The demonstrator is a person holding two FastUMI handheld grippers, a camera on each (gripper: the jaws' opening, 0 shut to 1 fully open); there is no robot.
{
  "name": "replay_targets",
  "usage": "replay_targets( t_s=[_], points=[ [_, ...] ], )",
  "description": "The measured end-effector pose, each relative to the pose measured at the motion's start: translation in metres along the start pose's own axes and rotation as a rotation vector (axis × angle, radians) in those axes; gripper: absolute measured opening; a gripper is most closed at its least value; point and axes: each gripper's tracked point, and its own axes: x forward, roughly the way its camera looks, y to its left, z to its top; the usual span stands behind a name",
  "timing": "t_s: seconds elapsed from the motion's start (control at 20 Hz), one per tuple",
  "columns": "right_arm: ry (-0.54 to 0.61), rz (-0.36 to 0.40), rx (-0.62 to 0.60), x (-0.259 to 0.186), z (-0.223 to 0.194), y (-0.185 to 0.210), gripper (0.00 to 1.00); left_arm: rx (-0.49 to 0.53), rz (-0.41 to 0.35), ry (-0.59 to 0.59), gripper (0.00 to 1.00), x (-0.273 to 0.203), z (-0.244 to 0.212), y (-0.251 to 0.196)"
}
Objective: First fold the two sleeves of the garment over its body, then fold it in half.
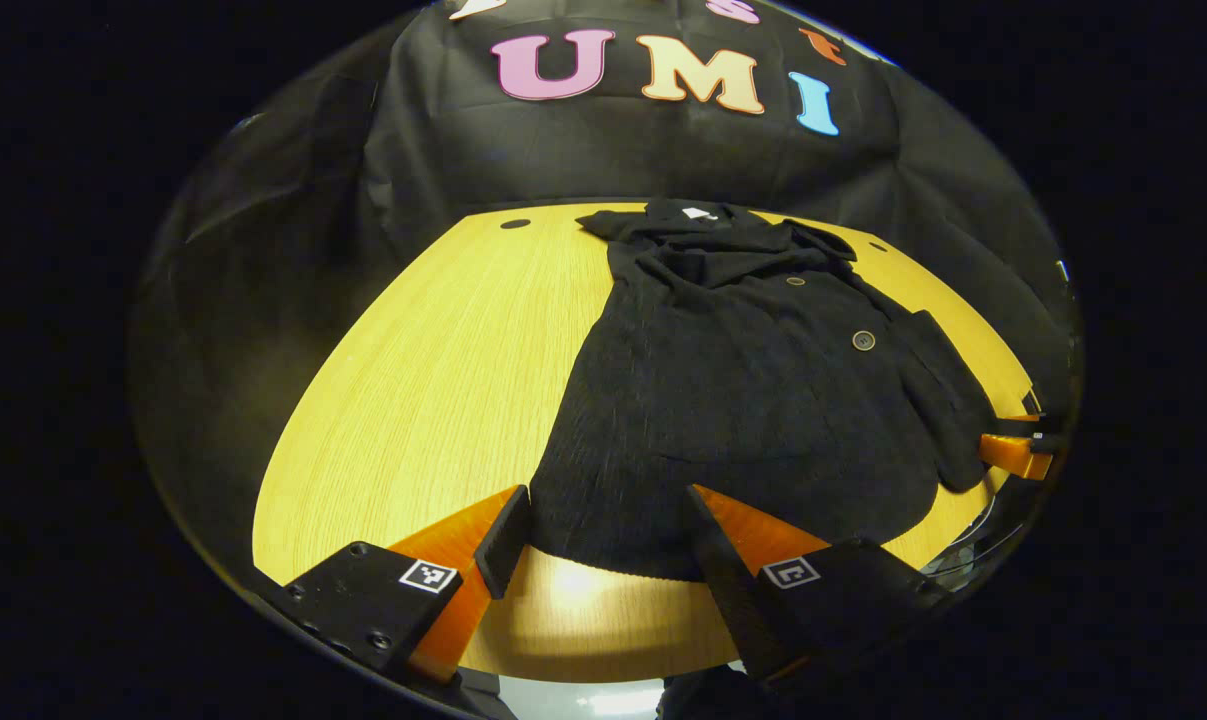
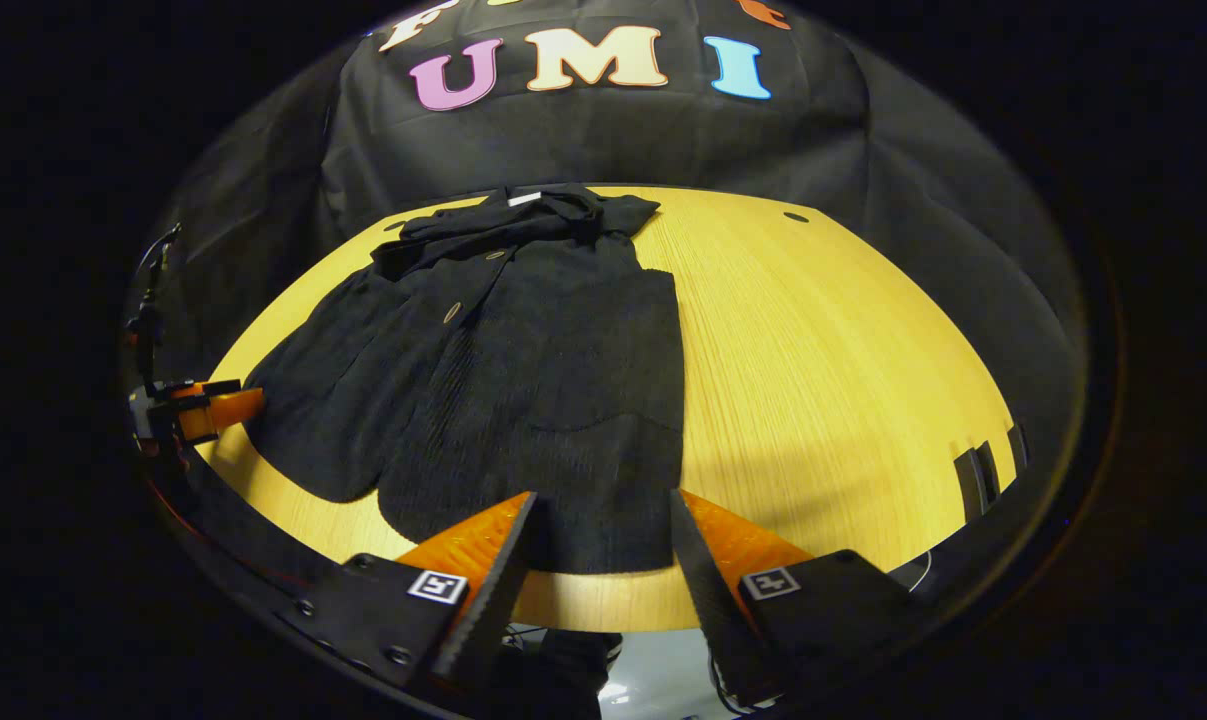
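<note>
- Left hand-held gripper [image 1: 608, 545], left gripper view: jaws spread wide, nothing between them, poised at the near edge of the desk [image 1: 433, 380] over the hem of the garment [image 1: 743, 400].
- Garment is black and ribbed, lying flat on the yellow wood-grain desk, collar at the far end by the booth wall, hem toward the camera.
- One sleeve [image 1: 938, 400] lies along the garment's right side in this view, partly over the body, its cuff near the desk edge.
- Two round buttons [image 1: 863, 341] show on the front, one larger and nearer, one smaller up by the collar.
- Right hand-held gripper [image 1: 1013, 452] shows far off at the right rim, just beside that cuff; cannot tell from here whether it touches.
- Right gripper view: right hand-held gripper [image 2: 603, 545] also open wide and empty, fingers straddling the hem at the near desk edge, not pinching the cloth.
- Garment [image 2: 553, 380] sits left of centre on the desk [image 2: 843, 350]; bare wood to its right.
- Sleeve [image 2: 328, 400] lies along the garment's left side in this view, overlapping the body.
- Left hand-held gripper [image 2: 213, 410] sits at the left rim, just beside the sleeve's outer edge; its opening can't be judged from this angle.
</note>
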Motion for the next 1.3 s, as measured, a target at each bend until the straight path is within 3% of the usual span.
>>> replay_targets(
  t_s=[0.2, 0.25, 0.35, 0.45, 0.75, 1.05, 1.3],
  points=[
    [-0.012, 0.024, 0.014, 0.001, 0.003, 0.010, 0.16, 0.047, -0.088, -0.058, 0.25, 0.002, 0.002, -0.021],
    [-0.006, 0.018, 0.024, 0.002, 0.001, 0.011, 0.10, 0.039, -0.092, -0.056, 0.08, 0.003, 0.001, -0.021],
    [0.006, 0.032, 0.029, 0.000, 0.000, 0.011, 0.03, -0.020, -0.098, -0.033, 0.00, 0.000, -0.002, -0.020],
    [0.031, 0.055, 0.023, -0.003, -0.005, 0.012, 0.03, -0.089, -0.109, -0.010, 0.00, -0.008, -0.007, -0.024],
    [0.050, 0.098, 0.008, -0.018, -0.018, 0.013, 0.03, -0.028, -0.069, 0.010, 0.00, -0.027, -0.017, -0.032],
    [0.025, 0.159, -0.013, -0.043, -0.013, 0.013, 0.02, -0.084, -0.095, 0.050, 0.00, -0.061, -0.015, -0.047],
    [-0.064, 0.235, 0.037, -0.070, 0.022, 0.019, 0.02, -0.097, -0.077, -0.002, 0.00, -0.081, 0.029, -0.053]
  ],
)
